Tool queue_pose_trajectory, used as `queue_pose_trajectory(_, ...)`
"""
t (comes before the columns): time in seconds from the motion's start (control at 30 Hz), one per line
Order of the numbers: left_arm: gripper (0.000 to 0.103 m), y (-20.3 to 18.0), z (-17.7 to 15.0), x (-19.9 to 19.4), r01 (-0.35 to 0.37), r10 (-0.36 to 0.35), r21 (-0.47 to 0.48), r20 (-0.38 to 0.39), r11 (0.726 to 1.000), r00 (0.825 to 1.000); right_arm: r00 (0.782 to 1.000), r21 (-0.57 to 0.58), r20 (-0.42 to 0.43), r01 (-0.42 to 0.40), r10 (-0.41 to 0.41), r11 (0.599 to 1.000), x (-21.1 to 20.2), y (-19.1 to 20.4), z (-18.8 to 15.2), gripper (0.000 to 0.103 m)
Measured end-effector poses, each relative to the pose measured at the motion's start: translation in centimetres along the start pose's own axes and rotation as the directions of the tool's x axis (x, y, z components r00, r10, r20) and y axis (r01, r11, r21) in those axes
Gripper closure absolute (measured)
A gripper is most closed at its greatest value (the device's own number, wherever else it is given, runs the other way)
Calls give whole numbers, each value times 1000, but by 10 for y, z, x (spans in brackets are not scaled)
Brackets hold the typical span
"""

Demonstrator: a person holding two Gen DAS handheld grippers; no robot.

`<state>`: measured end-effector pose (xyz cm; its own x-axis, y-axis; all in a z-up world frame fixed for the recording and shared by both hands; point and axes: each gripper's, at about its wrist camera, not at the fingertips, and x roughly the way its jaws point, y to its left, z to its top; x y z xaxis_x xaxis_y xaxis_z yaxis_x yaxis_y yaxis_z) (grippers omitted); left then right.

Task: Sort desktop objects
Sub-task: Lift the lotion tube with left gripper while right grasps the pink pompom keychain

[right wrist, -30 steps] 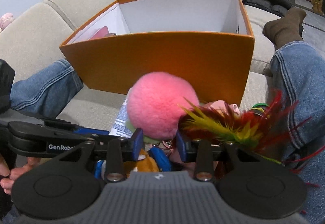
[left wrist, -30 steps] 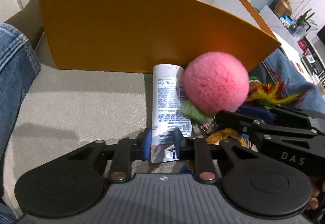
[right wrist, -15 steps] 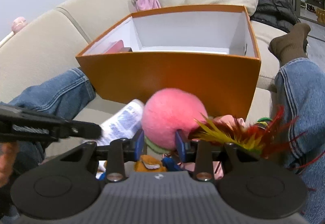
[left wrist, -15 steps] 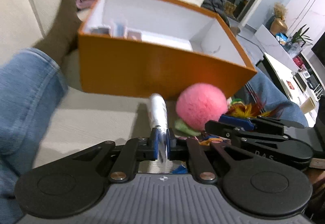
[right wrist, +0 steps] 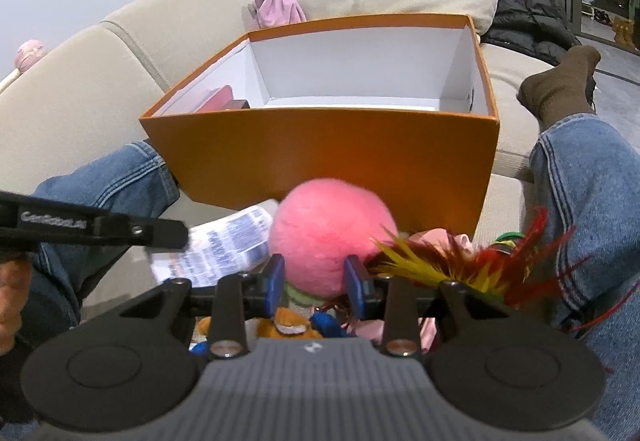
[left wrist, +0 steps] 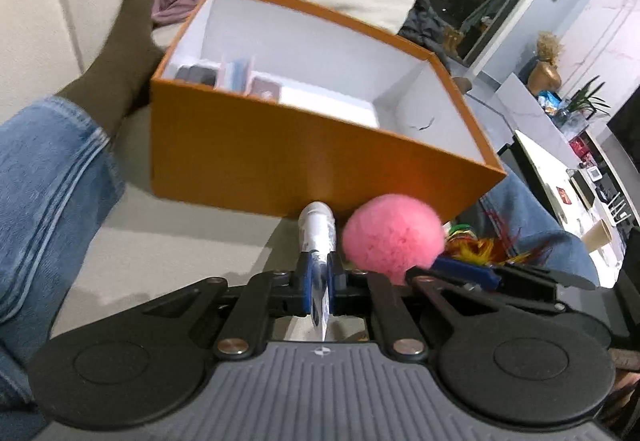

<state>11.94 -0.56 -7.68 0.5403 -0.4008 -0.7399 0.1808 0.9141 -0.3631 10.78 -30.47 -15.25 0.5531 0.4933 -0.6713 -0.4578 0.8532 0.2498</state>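
One white tube, one pink pompom, one orange box, each gripper gripping one

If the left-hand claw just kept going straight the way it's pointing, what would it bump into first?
Most likely the near orange wall of the box. The left gripper is shut on a white tube, whose far end would probably touch first. Depth is hard to judge here.

orange box, pink pompom, blue-print white tube.
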Motion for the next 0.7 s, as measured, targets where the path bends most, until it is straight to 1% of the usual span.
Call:
queue_pose_trajectory(0.1,96,-4,4,-7,12,-12,5,28,1000,1000,999,-23,-7,-32,31,999,0,5,-1,67)
queue_pose_trajectory(0.2,96,-7,10,-19,13,-14,12,62,1000,998,999,-41,-16,-36,35,999,4,11,-1,67)
queue_pose_trajectory(0.27,96,-10,14,-20,6,-8,28,70,1000,998,999,-39,-19,-48,47,998,6,13,-1,67)
queue_pose_trajectory(0.43,97,-14,14,-5,1,-2,44,29,999,1000,997,-53,-25,-68,66,996,7,21,-1,68)
queue_pose_trajectory(0.53,97,-17,9,-5,19,-20,76,16,997,1000,996,-53,-38,-84,83,995,8,23,-4,68)
queue_pose_trajectory(0.6,96,-20,7,-5,26,-26,88,3,996,1000,996,-52,-51,-77,74,996,10,23,-5,68)
queue_pose_trajectory(0.7,95,-25,0,-6,19,-20,102,9,995,1000,997,-44,-48,-68,66,997,9,20,-7,68)
